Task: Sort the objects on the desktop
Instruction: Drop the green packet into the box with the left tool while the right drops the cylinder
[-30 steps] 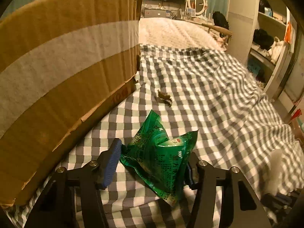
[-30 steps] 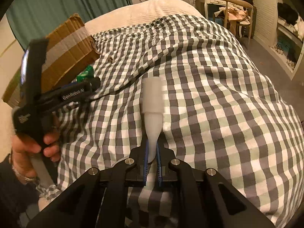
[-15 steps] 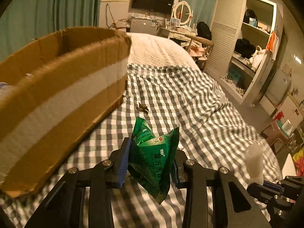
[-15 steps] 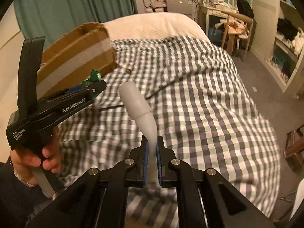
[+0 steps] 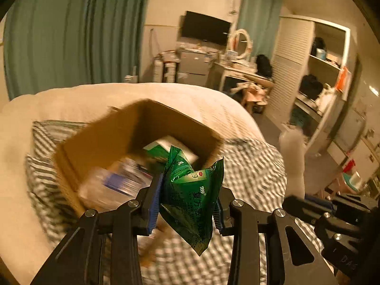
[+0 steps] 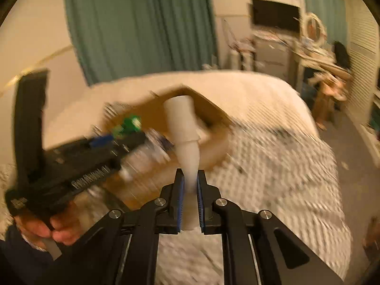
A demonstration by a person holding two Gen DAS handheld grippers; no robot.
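Since the earlier frames I have raised both grippers off the checked bed (image 5: 249, 166); the cardboard box (image 5: 99, 140), formerly seen side-on, now shows its open top. The left gripper (image 5: 187, 204) has its fingers closed on the green sachet (image 5: 192, 190), held ahead of the box's near rim, its long axis roughly upright. The left is nearer the box. The right gripper (image 6: 190, 199) pinches the white tube (image 6: 185, 133) by its flat tail, cap pointing boxward. Legible: "999" on the sachet; the remaining print blurs.
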